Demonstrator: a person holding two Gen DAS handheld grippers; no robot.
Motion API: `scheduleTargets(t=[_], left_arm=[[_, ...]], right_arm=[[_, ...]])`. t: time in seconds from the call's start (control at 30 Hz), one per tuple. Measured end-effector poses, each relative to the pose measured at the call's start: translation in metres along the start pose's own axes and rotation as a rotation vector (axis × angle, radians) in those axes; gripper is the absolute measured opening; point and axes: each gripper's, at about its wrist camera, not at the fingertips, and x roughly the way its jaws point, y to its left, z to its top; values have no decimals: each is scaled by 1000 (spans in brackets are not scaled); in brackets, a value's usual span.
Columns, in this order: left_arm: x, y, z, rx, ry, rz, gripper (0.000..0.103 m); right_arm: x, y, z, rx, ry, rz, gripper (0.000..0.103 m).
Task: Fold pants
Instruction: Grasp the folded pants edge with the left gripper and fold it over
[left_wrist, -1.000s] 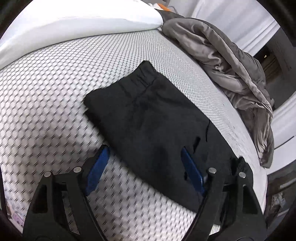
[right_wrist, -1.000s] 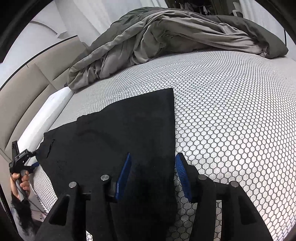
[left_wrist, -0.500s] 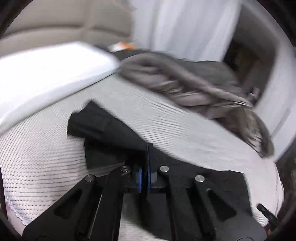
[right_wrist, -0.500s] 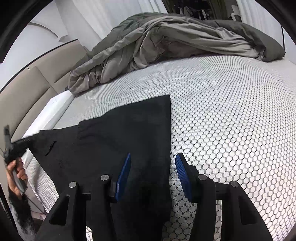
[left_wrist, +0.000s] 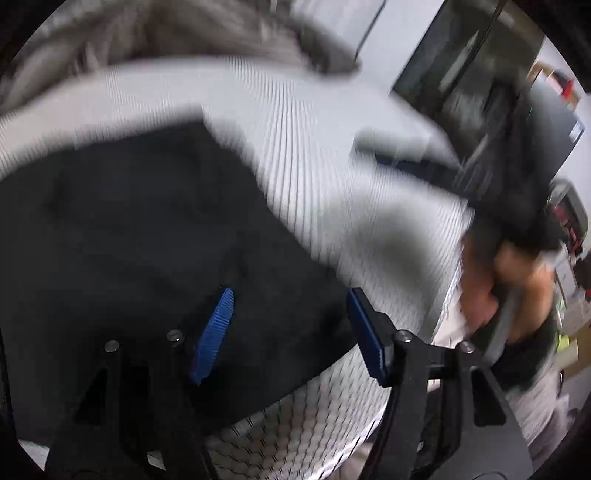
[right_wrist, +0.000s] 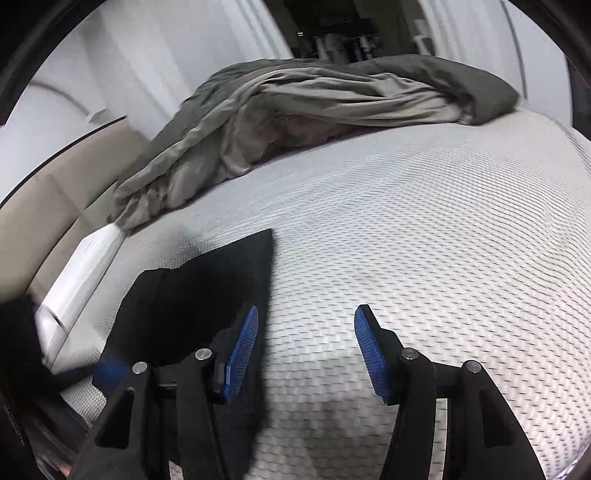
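The left hand-held gripper (left_wrist: 290, 334), its blue-padded jaws opening with nothing pinched, hovers over the folded black fabric pants (left_wrist: 140, 236). The right hand-held gripper (right_wrist: 304, 350) is also opening, empty, at the pants' right edge. The pants lie flat on the white honeycomb-patterned bed (right_wrist: 424, 229), a corner pointing toward the rumpled grey duvet (right_wrist: 314, 107); no writing is legible.

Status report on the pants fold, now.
Left gripper opening, nothing pinched, over the black pants. Right gripper opening, empty, beside the pants' edge. Pants folded on the mattress. Grey duvet bunched well clear.
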Motion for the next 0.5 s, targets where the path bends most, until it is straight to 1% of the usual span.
scheduleTargets(t=[0.03,0.1,0.13,0.2,0.23,0.3,0.33,0.37,0.43,0.5], left_arm=[[-2,-3,-4,25,-20,1,61],[-21,-12,-9,104,-67,0,61],[-30,-14,-9,120,-89,1,61],[-54,-8,-6,122,-165,5,63],[-60,-3,-4,110,-188,15,66],[-73,12,0,65,-235,86,68],[-77,24,3,34,-250,137,68],[-80,40,7,-18,-255,193,68],[-86,67,12,-110,-256,258,68],[-89,90,13,-201,-256,307,68]], right_arm=[[-1,-5,0,15,3,-4,56],[-3,-11,-1,32,13,2,56],[-3,-11,-1,31,17,10,56],[-2,-6,-2,17,31,38,56],[0,-1,-3,10,43,67,56],[4,10,-5,1,70,138,56],[7,15,-6,2,86,186,56],[11,21,-8,4,112,241,56],[20,32,-12,17,172,358,56],[28,42,-17,26,218,443,56]])
